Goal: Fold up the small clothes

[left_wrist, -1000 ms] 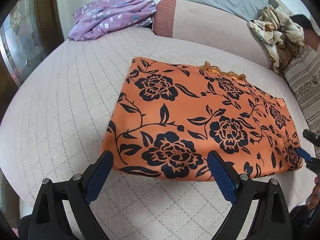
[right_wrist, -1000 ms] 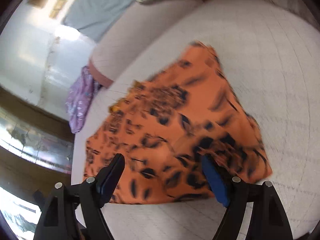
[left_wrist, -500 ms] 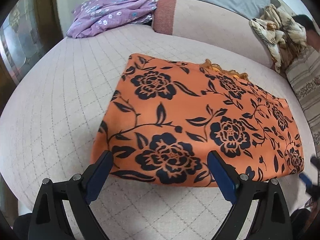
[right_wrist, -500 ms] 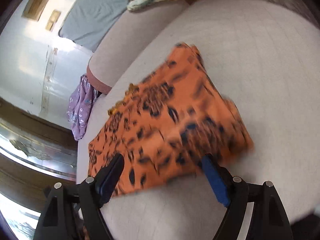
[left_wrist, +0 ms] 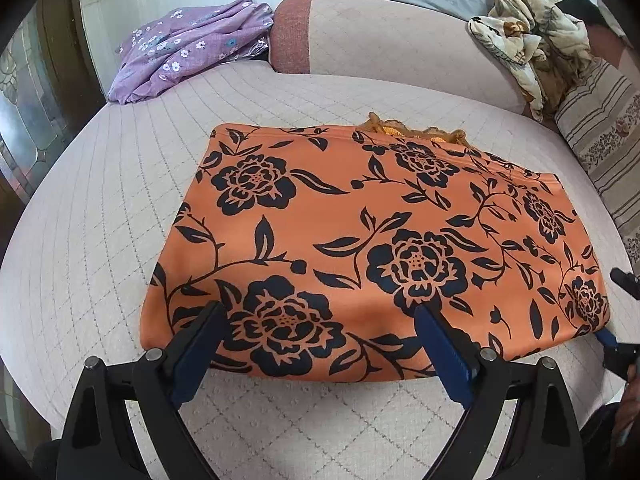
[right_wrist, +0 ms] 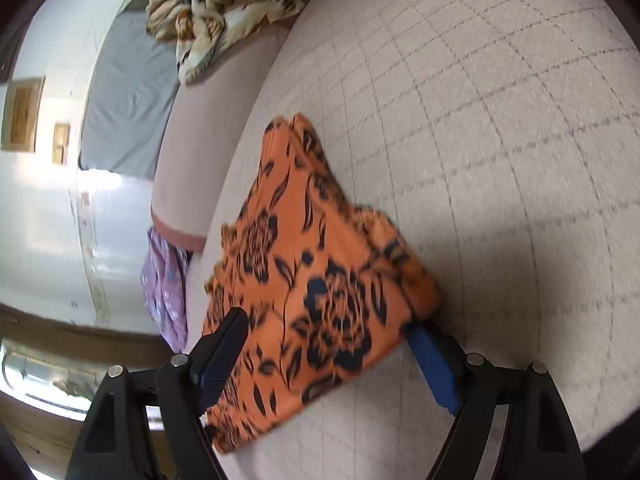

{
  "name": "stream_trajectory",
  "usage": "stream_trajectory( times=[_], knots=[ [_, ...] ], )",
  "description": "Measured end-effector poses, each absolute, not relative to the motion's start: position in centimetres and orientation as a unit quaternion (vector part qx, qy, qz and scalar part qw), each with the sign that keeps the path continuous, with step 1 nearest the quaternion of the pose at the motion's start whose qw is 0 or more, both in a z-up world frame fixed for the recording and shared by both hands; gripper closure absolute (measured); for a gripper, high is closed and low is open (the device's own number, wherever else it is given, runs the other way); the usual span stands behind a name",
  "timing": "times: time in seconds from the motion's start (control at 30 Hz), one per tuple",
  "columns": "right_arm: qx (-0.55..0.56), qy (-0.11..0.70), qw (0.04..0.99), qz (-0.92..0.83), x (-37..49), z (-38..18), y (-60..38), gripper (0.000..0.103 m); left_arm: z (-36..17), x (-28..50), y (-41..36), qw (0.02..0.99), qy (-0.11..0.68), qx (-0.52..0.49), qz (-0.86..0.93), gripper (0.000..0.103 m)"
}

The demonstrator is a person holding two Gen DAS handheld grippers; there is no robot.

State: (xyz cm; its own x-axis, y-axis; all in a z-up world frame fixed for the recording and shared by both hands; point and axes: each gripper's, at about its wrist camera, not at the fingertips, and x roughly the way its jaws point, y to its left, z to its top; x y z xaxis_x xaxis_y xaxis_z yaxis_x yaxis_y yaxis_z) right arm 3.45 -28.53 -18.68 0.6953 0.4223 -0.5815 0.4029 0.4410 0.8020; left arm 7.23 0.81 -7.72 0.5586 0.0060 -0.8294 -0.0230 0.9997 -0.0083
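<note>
Broadly, the quilted bed (left_wrist: pixel 72 240) carries everything: a bolster along its far edge, a purple floral garment (left_wrist: pixel 188 44) heaped at the far left corner, a crumpled tan blanket (left_wrist: pixel 524 40) at the far right. Spread flat mid-bed lies the orange floral cloth (left_wrist: pixel 360 240), already doubled into a rough rectangle, a frilled trim peeking out along its far edge. Both pairs of tongs stand spread and pinch nothing. The left tongs (left_wrist: pixel 316 344) straddle the near edge toward its left corner; the right tongs (right_wrist: pixel 324 356) bracket the near right corner, tilted, one pad low beside the mattress. To fold cleanly, I judge each pad should slide under all layers at its corner before closing, so no inner layer is left behind, then both corners should lift together and level.
</note>
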Motion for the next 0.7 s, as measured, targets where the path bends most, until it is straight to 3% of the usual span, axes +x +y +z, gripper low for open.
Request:
stream_trajectory(
  times=[0.13,0.2,0.23,0.37,0.4,0.43,0.47,0.5,0.6,0.63,0.7],
  knots=[
    [0.510,0.392,0.766,0.005,4.7,-18.3,-28.6,0.021,-8.1,7.5,0.6,0.882,0.471,-0.004,0.008,0.008],
    [0.479,0.403,0.779,0.024,5.5,-17.9,-28.1,0.047,-8.2,7.7,0.6,0.882,0.472,-0.002,0.007,0.008],
    [0.473,0.415,0.776,0.028,6.0,-18.1,-28.0,0.069,-8.3,7.8,0.5,0.882,0.472,0.000,0.007,0.008],
    [0.452,0.423,0.785,0.028,6.1,-17.9,-27.6,0.074,-8.1,8.4,0.5,0.886,0.464,-0.002,0.010,0.008],
    [0.445,0.414,0.794,0.035,6.0,-17.2,-27.4,0.069,-8.1,8.6,0.5,0.887,0.463,-0.003,0.011,0.008],
    [0.436,0.414,0.798,0.033,6.0,-17.0,-27.2,0.052,-8.1,8.9,0.3,0.887,0.462,-0.004,0.011,0.008],
    [0.429,0.417,0.801,0.031,6.1,-17.0,-27.1,0.020,-8.3,9.2,0.1,0.887,0.462,-0.005,0.010,0.008],
    [0.424,0.418,0.803,0.029,6.3,-17.0,-27.0,0.016,-8.4,9.4,-0.2,0.887,0.461,-0.004,0.009,0.008],
    [0.423,0.410,0.807,0.030,6.7,-17.2,-27.1,0.016,-9.6,9.9,-1.5,0.886,0.463,0.009,0.002,0.008],
    [0.422,0.408,0.809,0.031,6.7,-17.1,-27.0,0.021,-10.6,10.4,-2.0,0.877,0.480,0.022,0.000,0.008],
    [0.419,0.418,0.805,0.037,7.4,-17.3,-26.9,0.061,-12.1,10.8,-2.5,0.866,0.499,0.043,0.004,0.006]
  ],
)
